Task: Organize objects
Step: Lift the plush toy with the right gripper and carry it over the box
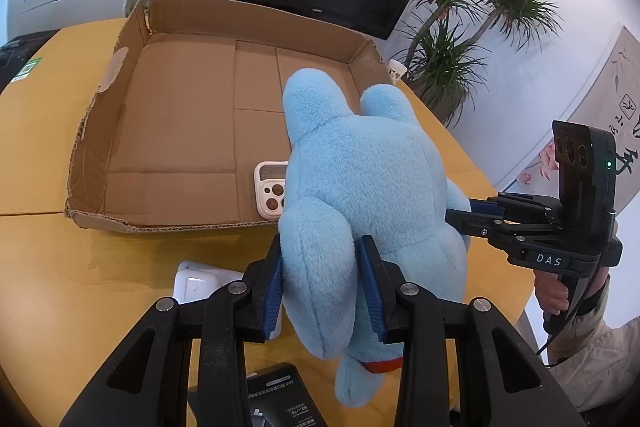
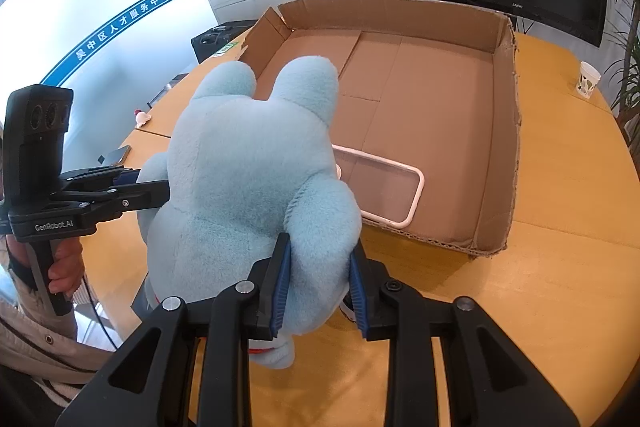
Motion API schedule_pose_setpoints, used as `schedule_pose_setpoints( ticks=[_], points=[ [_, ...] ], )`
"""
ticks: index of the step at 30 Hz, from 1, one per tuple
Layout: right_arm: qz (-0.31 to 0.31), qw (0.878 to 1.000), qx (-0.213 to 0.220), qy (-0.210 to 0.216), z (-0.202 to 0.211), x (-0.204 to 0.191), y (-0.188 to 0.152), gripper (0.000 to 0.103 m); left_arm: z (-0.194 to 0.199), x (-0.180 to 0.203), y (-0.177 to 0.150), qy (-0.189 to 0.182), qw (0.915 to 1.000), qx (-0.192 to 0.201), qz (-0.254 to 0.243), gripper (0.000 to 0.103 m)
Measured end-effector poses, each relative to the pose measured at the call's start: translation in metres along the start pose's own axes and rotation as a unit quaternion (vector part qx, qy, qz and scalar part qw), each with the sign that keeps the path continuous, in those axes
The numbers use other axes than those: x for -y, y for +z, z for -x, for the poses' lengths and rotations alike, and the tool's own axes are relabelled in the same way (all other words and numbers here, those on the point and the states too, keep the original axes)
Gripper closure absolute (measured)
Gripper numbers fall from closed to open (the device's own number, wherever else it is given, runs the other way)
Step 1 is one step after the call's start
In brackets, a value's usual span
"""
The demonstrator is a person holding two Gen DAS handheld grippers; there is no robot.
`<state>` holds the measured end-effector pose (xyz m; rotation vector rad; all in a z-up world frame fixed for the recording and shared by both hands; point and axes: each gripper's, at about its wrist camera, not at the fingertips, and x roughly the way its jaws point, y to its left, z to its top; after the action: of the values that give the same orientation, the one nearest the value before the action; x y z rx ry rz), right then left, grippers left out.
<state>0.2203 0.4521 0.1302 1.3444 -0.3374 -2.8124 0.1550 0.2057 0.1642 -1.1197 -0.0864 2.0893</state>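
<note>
Tongs left and right both clamp the blue plush toy. It hangs at the cardboard box's near edge (phone case inside).

Yellow table bearing cardboard tray

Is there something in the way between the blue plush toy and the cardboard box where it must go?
Only the low front wall of the open cardboard box. Inside, a white phone case lies near that wall; the floor behind is free.
</note>
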Motion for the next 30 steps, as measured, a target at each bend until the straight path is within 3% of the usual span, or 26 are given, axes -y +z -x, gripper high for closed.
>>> schedule_pose_setpoints(
  ticks=[30],
  points=[
    [0.007, 1.0, 0.012, -0.024, -0.004, -0.002, 0.036, 0.078, -0.014, -0.013, 0.043, 0.005, 0.9999, 0.007, -0.01, 0.071]
  ],
)
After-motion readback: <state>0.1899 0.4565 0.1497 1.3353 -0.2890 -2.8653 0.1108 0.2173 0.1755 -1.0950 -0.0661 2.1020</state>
